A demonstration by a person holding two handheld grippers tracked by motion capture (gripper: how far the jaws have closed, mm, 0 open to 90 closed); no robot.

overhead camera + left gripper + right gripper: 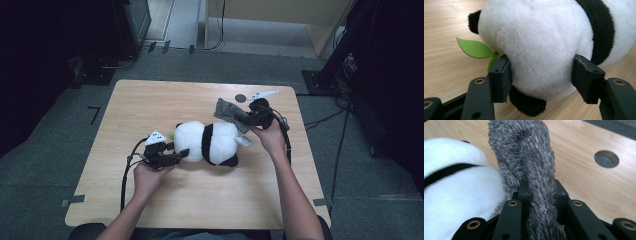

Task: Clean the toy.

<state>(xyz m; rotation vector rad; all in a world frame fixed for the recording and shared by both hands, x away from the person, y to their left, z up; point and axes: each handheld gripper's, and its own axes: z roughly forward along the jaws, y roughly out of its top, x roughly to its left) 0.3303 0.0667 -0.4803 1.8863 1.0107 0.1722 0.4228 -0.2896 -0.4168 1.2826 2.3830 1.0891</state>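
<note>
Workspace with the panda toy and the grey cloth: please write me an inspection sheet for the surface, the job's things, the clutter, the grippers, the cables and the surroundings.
Surface: light wooden table, with a round hole near its far edge.
Job's things: plush panda lying on its side, a green felt leaf by its head; grey fuzzy cloth reaching from the panda's back end toward the far right.
Clutter: nothing seen.
Grippers: left gripper has its jaws pressed on the panda's head; right gripper is shut on the cloth.
Cables: black cable trailing from the left gripper over the near edge.
Surroundings: grey carpet floor, dark equipment at both sides.
</note>
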